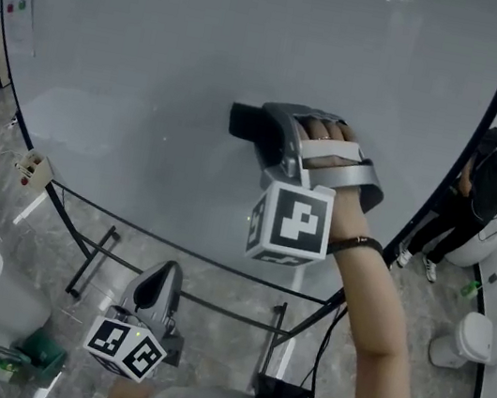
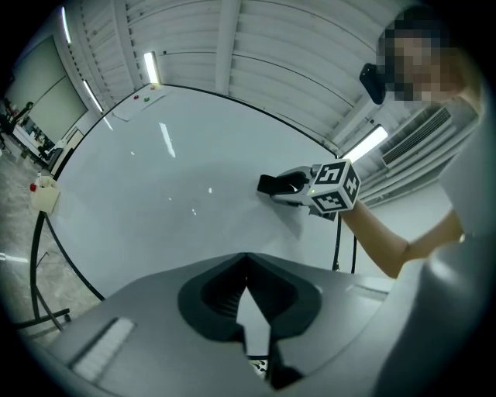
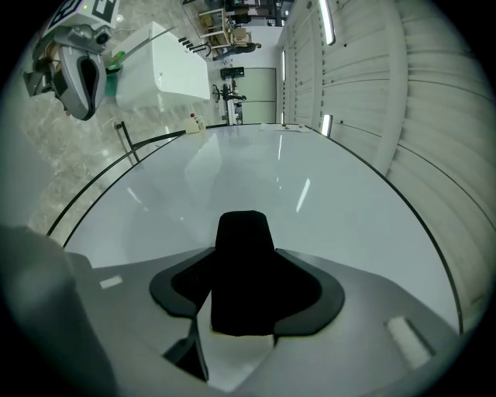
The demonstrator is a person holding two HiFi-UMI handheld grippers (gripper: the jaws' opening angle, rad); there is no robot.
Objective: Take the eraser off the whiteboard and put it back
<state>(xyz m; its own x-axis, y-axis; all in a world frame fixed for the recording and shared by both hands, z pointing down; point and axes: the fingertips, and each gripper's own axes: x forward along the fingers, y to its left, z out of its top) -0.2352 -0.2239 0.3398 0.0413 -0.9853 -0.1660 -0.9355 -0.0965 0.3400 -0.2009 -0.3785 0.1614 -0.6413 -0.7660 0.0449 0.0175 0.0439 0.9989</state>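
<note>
The whiteboard [image 1: 155,81] is filling the head view; at its centre the right gripper [image 1: 270,132] is grasping the black eraser [image 1: 246,121], while at seven o'clock the left gripper [image 1: 156,293] is hanging clenched, empty.

The person's right arm [image 1: 365,304] reaches up and forward, its hand [image 1: 331,153] strapped into the right tool [image 1: 265,131], whose jaws stand wide and press on either side of the black eraser [image 1: 245,120]. The left tool [image 1: 156,291] hangs low near the body, pointing slightly upward, jaws together with nothing between them.
</note>
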